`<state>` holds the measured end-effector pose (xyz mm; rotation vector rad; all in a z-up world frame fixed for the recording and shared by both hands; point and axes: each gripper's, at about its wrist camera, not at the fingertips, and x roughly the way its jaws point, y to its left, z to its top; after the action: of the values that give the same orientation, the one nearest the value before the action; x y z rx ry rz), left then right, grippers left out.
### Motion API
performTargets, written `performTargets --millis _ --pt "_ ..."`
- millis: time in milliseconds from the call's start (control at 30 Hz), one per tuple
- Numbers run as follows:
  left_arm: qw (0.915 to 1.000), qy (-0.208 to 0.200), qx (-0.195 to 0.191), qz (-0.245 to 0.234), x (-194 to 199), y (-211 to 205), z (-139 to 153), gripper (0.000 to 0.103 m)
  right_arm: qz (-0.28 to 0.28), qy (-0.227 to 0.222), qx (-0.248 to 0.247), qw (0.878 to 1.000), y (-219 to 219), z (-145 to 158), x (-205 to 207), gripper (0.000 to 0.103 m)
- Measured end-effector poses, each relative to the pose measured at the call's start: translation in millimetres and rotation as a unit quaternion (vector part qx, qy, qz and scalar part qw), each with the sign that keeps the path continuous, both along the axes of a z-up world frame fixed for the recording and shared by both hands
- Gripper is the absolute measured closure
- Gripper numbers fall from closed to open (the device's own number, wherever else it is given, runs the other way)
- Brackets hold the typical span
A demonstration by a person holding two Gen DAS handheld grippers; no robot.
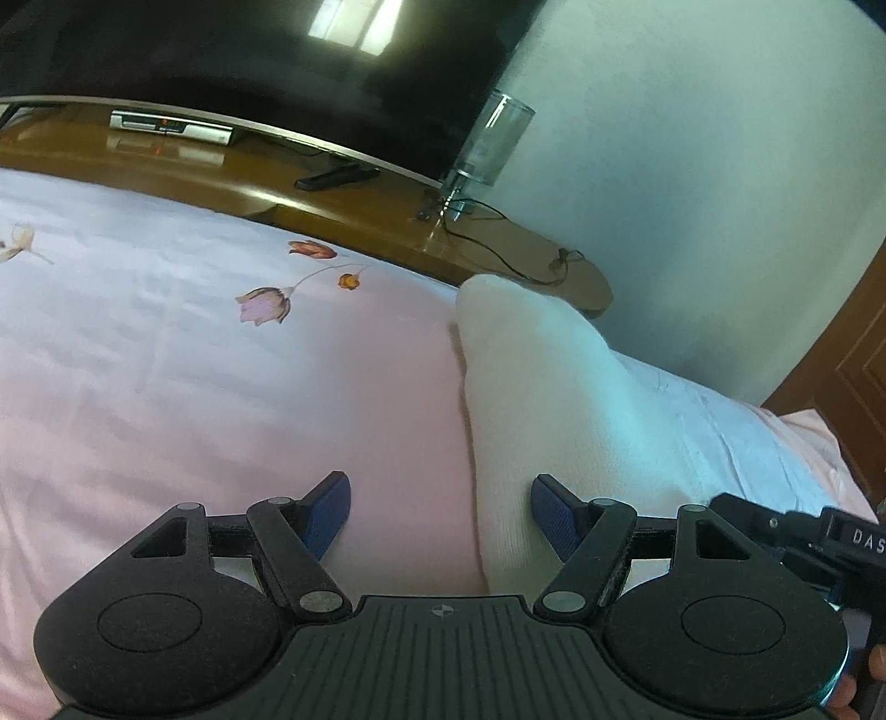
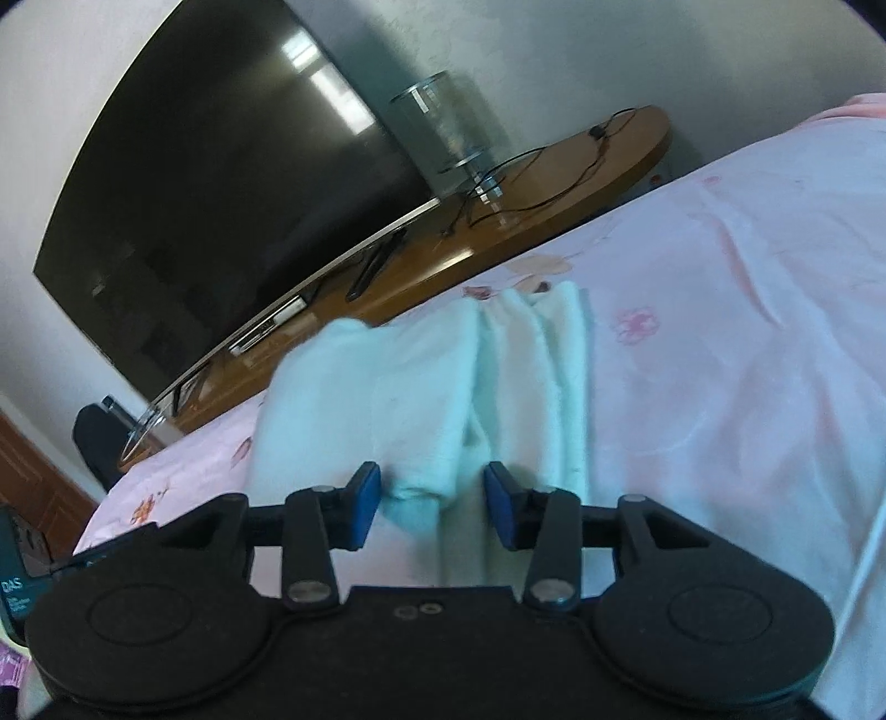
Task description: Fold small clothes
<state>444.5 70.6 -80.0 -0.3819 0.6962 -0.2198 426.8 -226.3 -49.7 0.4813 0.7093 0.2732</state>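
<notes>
The right tool (image 2: 432,507) and left tool (image 1: 440,512), both spread and gripping nothing, flank the white garment (image 2: 421,382) lying on the pink bed (image 2: 720,332), soft, light cloth best pinched at its near edge.

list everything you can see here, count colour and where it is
white knitted sock-like garment: one, white, lying on the bed, between both tools' fingers
pink floral bedsheet: one, pink, covering the bed
large black television: one, black, on the cabinet behind the bed
wooden cabinet top: one, brown, beyond the bed
silver set-top box: one, silver, under the television
clear glass stand: one, clear, at the television's corner
black cable: black, on the cabinet
left tool: open
right tool: open
</notes>
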Motion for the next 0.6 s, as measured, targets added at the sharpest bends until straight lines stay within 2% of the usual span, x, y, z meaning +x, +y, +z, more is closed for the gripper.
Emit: performTargets --millis 67,167,200,233,267,367,433,533,600 --pt "1.0000 0.001 0.008 -0.002 30.4 -12.5 -0.3 0.032 0.003 0.010 -0.004 1.000 3.7 -1.8 5.0 0.053" --pt "0.9998 0.004 0.019 -0.005 36.8 -17.1 3.6 0.032 -0.002 0.008 -0.046 0.999 14.2 0.3 7.9 0.056" --pt "0.9998 0.005 0.019 -0.005 36.2 -17.7 4.5 0.032 -0.002 0.006 -0.073 0.997 21.3 2.6 8.5 0.061" --pt "0.9998 0.006 0.020 -0.005 32.7 -18.7 5.6 0.032 0.000 0.001 -0.093 0.996 27.2 4.5 8.9 0.074" --pt "0.9998 0.008 0.020 -0.004 32.6 -18.9 6.6 0.032 0.006 -0.006 -0.102 0.995 31.1 6.3 7.8 0.082" --pt "0.9999 0.001 -0.004 -0.011 31.6 -18.1 9.8 0.032 0.004 -0.034 -0.119 0.992 35.9 17.7 -2.0 0.085" --pt "0.9995 -0.004 -0.027 -0.017 31.5 -19.8 10.4 0.032 -0.001 -0.054 -0.111 0.992 29.6 28.6 -11.6 0.085" --pt "0.9995 -0.001 -0.005 -0.032 33.9 -33.4 9.4 0.032 -0.008 -0.051 -0.101 0.993 15.5 33.2 -18.9 0.085" --pt "0.9989 0.008 0.002 -0.046 36.6 -41.4 6.1 0.032 -0.021 -0.029 -0.108 0.993 5.7 20.9 -17.5 0.085"
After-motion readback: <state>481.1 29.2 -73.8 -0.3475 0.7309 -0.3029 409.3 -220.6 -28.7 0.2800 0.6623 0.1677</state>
